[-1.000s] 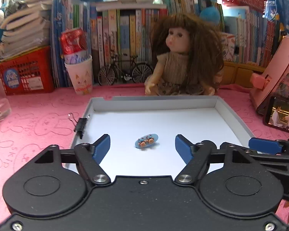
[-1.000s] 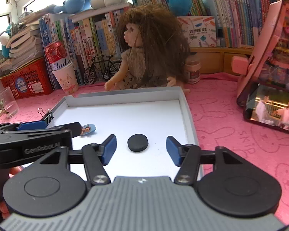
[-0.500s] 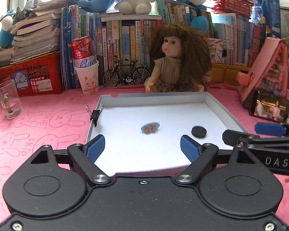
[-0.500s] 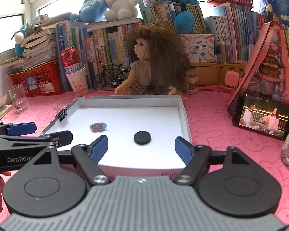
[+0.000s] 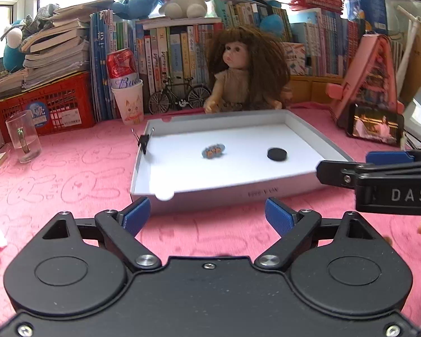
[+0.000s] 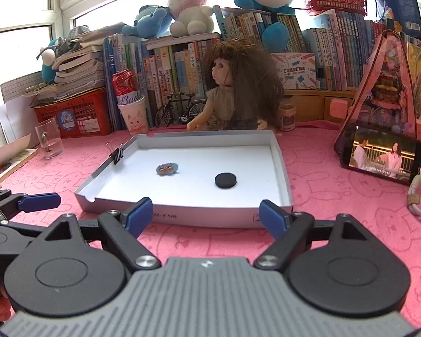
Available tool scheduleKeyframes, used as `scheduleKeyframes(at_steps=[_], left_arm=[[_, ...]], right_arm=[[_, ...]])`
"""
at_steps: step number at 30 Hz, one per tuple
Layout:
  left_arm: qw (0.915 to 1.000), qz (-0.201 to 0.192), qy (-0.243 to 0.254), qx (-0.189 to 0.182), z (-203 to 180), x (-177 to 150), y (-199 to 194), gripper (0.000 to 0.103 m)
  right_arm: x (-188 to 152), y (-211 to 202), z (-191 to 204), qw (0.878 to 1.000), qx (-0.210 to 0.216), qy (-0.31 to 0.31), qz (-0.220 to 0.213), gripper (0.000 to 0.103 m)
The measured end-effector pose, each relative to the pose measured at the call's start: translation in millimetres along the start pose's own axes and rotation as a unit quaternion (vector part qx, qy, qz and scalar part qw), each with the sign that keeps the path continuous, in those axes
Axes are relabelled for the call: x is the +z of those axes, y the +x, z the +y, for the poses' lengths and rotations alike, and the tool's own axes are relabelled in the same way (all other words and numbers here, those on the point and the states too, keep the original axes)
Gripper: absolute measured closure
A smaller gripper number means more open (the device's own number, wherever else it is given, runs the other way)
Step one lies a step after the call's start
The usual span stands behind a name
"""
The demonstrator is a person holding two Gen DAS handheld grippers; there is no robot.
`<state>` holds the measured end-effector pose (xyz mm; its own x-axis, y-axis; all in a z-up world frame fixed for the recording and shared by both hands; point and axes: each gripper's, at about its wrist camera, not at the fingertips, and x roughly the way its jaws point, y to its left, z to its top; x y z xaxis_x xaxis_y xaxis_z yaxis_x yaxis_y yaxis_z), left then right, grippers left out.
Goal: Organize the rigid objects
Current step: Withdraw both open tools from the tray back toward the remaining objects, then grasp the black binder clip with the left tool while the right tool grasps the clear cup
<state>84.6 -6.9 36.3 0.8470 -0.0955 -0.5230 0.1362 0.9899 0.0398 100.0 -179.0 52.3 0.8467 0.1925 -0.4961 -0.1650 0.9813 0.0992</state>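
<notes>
Nearest, the left tongs [image 5: 207, 214] hang spread wide over the pink desk [image 5: 70, 174], holding nothing, their blue pads just short of the near wall of the tray [image 5: 238, 193]. The right tongs [image 6: 206, 214] are likewise spread and empty, at the same near wall, seen from a little further right.

Inside the shallow white tray [image 6: 283, 174] lie two small things, well apart from each other. The small blue charm [image 5: 213, 151] lies flat near the middle, its long axis running left to right with the right end tipped slightly away; two orange dots show on it in the right wrist view [image 6: 167, 169]. The black disc [image 5: 277, 154] lies flat to the right of it, nearer the right wall [image 6: 226, 180].

A black binder clip [image 5: 144, 141] grips the tray's left wall, handles up.

Beyond the far wall sits a doll [image 5: 244, 75] with brown hair, beside a toy bicycle [image 5: 179, 98] and a paper cup [image 5: 127, 104] holding a red can. A phone [image 6: 381, 156] stands at the right, its screen lit.
</notes>
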Motion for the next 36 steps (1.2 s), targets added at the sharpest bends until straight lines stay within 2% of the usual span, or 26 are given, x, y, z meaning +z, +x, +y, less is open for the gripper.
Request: scheduleKeyframes(at_steps=[16, 22, 30, 36], left_arm=[[0.9999, -0.005, 0.001, 0.012, 0.6, -37.2, -25.1, 0.014], [0.9997, -0.017, -0.009, 0.015, 8.0, -52.3, -36.7, 0.014], [0.9995, -0.012, -0.026, 0.013, 16.4, -66.4, -45.4, 0.015], [0.9992, -0.002, -0.041, -0.004, 23.4, -68.2, -47.9, 0.033]], right_arm=[[-31.3, -18.4, 10.5, 0.999, -0.013, -0.035, -0.002, 0.011], [-49.3, -24.3, 9.1, 0.999, -0.022, -0.041, -0.002, 0.01], [-64.4, -25.7, 3.8, 0.999, -0.036, -0.036, 0.003, 0.01], [-67.5, -23.5, -0.3, 0.998, -0.051, -0.041, -0.001, 0.01]])
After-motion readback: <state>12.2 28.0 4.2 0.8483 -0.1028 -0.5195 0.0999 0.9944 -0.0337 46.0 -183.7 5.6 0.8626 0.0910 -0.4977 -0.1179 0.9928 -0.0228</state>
